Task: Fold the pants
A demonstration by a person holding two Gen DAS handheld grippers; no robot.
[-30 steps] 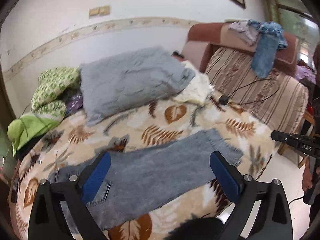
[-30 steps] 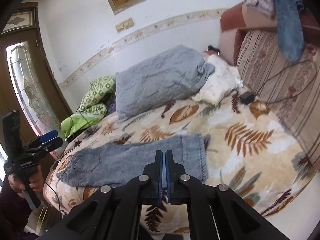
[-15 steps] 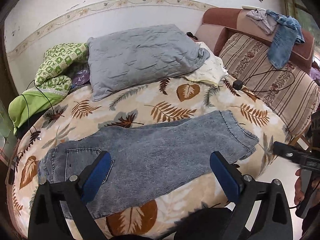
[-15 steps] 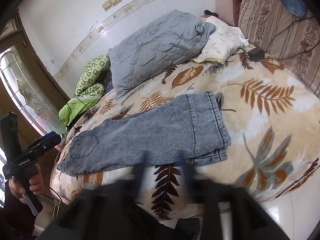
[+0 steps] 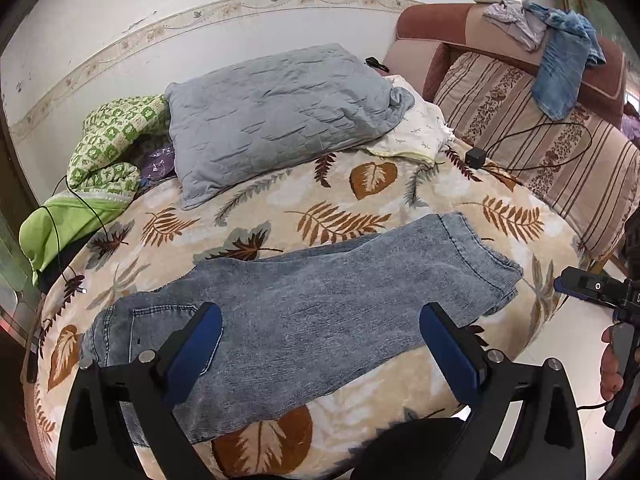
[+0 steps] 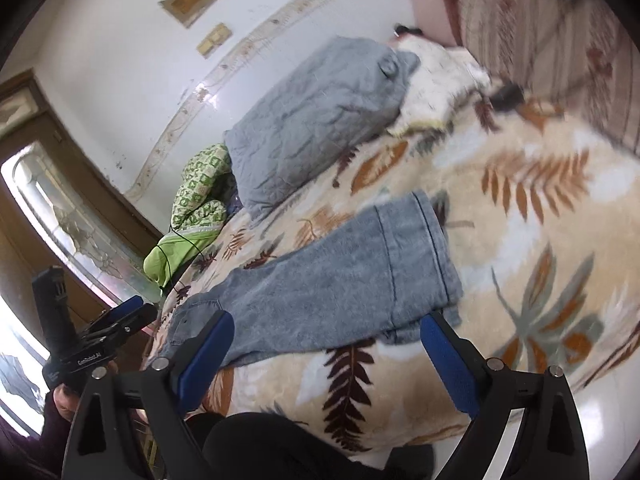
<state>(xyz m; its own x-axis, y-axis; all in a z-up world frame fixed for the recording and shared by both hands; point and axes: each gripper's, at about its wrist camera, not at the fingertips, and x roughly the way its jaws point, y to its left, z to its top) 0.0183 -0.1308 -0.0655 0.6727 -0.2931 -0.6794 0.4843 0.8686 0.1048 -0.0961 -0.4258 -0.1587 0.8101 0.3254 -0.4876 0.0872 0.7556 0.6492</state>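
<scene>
Both views have dropped closer to the grey-blue denim pants [image 5: 320, 312], and the right gripper [image 6: 328, 352], clamped together a moment ago, has just been opening; its blue pads now stand wide with nothing held. The pants lie flat, folded lengthwise, on the beige leaf-patterned blanket [image 5: 360, 184], near its front edge. The left gripper [image 5: 320, 344] hovers above them, spread wide and empty. Behind lies a grey quilted pillow [image 5: 280, 112].

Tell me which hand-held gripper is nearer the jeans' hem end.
Right. The right hand-held gripper hangs open by the hem of the jeans; the left hand-held gripper hangs open over the waist half.
</scene>
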